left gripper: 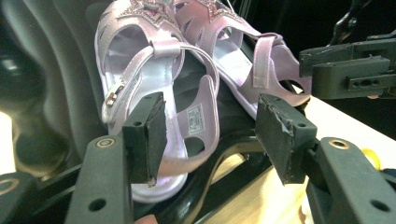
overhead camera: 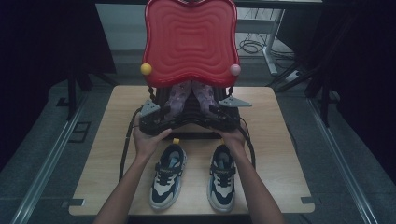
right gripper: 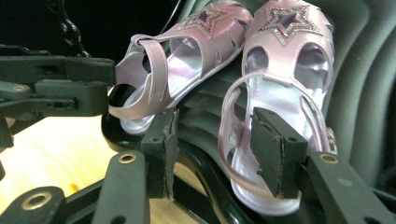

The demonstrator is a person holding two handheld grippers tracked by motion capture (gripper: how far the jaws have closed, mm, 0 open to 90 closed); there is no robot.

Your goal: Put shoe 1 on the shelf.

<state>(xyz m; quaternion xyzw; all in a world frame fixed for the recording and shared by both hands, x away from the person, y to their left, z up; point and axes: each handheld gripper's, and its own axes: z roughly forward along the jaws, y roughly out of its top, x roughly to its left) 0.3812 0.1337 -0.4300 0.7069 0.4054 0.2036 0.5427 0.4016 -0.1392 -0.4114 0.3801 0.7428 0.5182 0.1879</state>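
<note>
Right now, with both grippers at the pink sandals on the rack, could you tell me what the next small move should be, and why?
Probably draw both grippers straight back toward the sneakers. The left gripper and right gripper both stand open, pads off the pink sandals, which rest heel-down on the black rack as if already placed. Backing out level should avoid snagging a heel strap on a pad.

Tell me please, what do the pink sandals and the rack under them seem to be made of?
The pink sandals look like satin or glossy synthetic fabric: the straps have a soft sheen, and glittery stones edge the star cut-outs. A metal-looking buckle sits on one strap. The rack beneath appears to be black moulded plastic, smooth and slightly shiny with ribbed steps, though coated metal cannot be excluded.
</note>
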